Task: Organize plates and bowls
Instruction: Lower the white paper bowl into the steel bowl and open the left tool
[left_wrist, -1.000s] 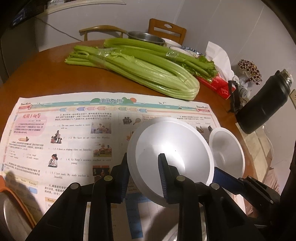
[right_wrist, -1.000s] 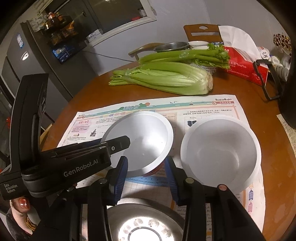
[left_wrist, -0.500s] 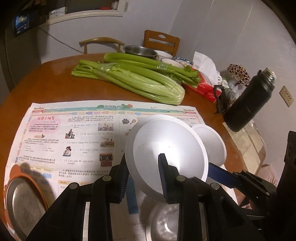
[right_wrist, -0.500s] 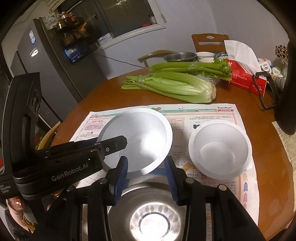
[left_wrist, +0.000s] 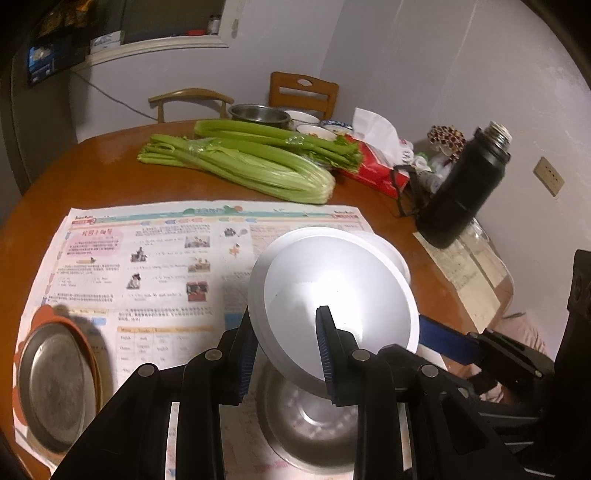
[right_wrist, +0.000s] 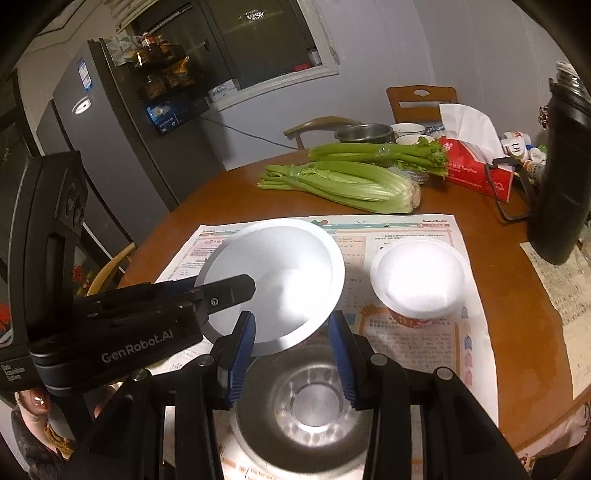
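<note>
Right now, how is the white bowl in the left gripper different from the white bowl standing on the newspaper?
The held bowl is wider, tilted, and lifted above the steel bowl; the small bowl sits upright on the newspaper. The small bowl has red print on its side; none shows on the held bowl. Both are white inside and empty.

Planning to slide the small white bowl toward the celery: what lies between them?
Only printed newspaper, then bare wooden table, between the small white bowl and the celery; the right wrist view shows it.

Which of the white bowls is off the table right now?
The larger white bowl, clamped by its rim in the left hand-held gripper and tilted above the steel bowl. The smaller white bowl sits on the newspaper.
</note>
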